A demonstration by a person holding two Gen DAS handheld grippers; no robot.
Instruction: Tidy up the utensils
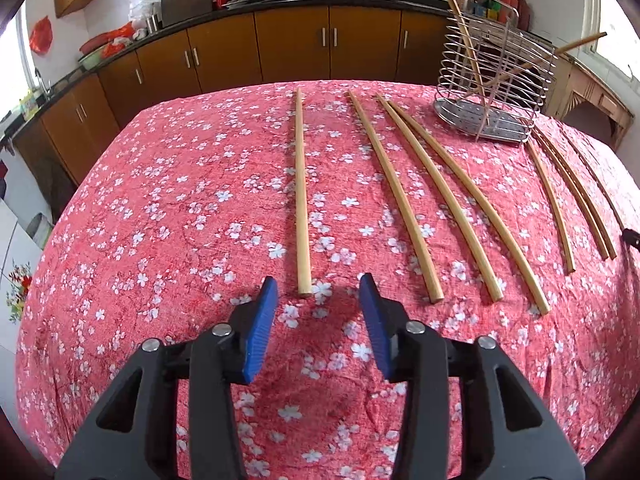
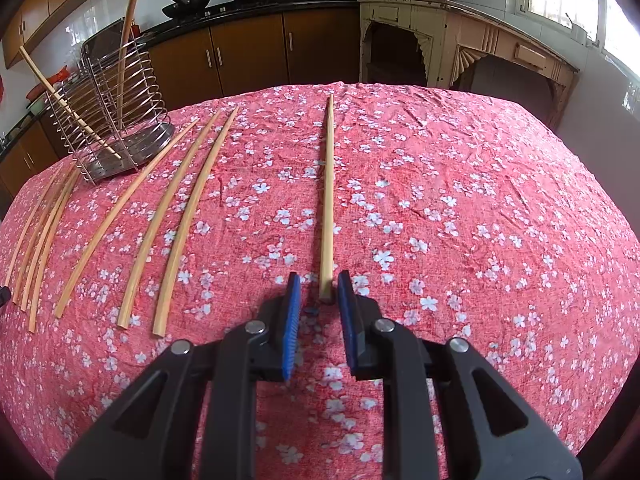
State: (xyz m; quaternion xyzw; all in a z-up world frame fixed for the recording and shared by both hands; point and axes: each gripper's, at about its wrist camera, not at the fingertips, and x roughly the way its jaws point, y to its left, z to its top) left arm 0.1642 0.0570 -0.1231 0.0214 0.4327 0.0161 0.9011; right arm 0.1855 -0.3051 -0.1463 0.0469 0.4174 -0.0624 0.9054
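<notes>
Chopsticks are laid out in a row across the floral-cloth surface [image 2: 460,208], all pointing roughly near-to-far, so their long axes run the same way the grippers are looking. The wire holder [image 2: 108,120] sits at the far left in the right wrist view and already has two sticks leaning in it.

The one that matters is the rightmost chopstick [image 2: 327,200]. It lies alone, well apart from the rest, and its near, thicker end sits right between the jaws of the right gripper [image 2: 319,286]. Those jaws are partly open, with a gap a bit wider than the stick, and they aren't pinching anything yet as far as I can see. The stick looks closer to the right-hand pad than the left one, so it's a touch off-centre in the gap.

The left gripper [image 1: 318,290] is also lined up on a stick, the leftmost chopstick [image 1: 301,196], but its near end stops just short of the tips and sits left of centre. Its jaws are spread wide and empty.

My read: the right one is nearer to a grab. Since the stick runs straight away from the jaws, closing would catch only the very end, so I'd guess the far tip could sag or swing once it's lifted toward the holder.
</notes>
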